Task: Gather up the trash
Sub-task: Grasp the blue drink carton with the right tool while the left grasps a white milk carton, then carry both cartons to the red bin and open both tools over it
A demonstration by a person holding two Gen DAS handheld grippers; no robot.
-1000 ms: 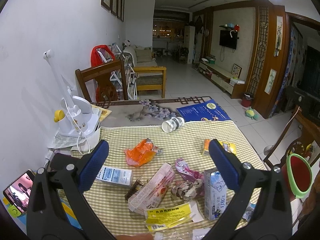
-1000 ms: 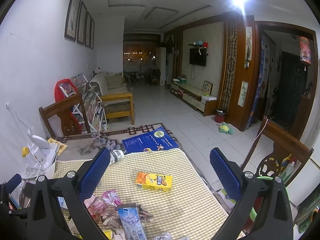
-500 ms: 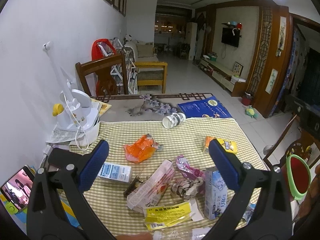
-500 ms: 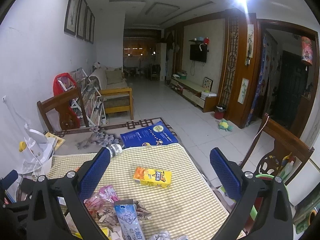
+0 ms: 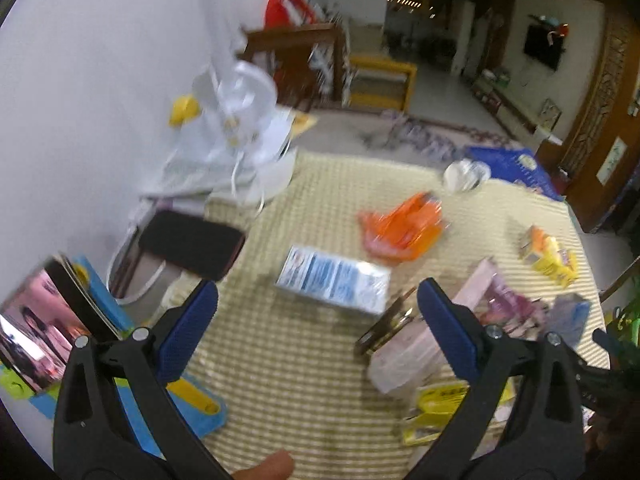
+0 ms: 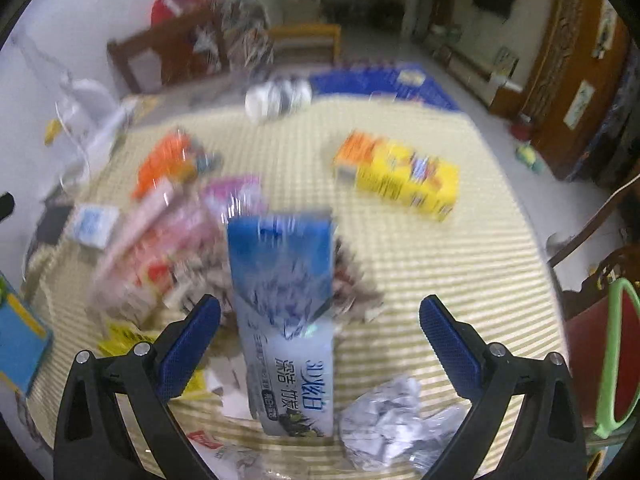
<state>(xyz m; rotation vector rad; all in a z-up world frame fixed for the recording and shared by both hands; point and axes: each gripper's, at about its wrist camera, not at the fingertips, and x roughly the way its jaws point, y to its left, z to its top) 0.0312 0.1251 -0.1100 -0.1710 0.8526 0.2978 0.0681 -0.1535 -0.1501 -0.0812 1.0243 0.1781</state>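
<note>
Trash lies scattered over a checked tablecloth (image 5: 304, 360). My left gripper (image 5: 318, 328) is open, low over the cloth, just short of a small blue-and-white carton (image 5: 334, 284). Beyond that carton lies an orange wrapper (image 5: 400, 228), and a pink wrapper (image 5: 424, 340) is by the right finger. My right gripper (image 6: 318, 340) is open too. A long blue-and-white box (image 6: 284, 304) lies lengthwise in the gap between its fingers, not gripped. A crumpled silvery wrapper (image 6: 392, 420) sits near the right finger. A yellow box (image 6: 400, 178) lies further out. Both views are blurred.
A white appliance (image 5: 240, 120), a black phone (image 5: 192, 244) and a lit screen (image 5: 32, 340) stand along the wall on the left. A fallen bottle (image 6: 276, 98) and a blue booklet (image 6: 380, 84) are at the far edge. A red bin with a green rim (image 6: 608, 360) is off the table's right side.
Both grippers have dropped sharply toward the table and tilted down. The left one swung left over the small carton; the right one came down around the long blue box. Both stay open.
</note>
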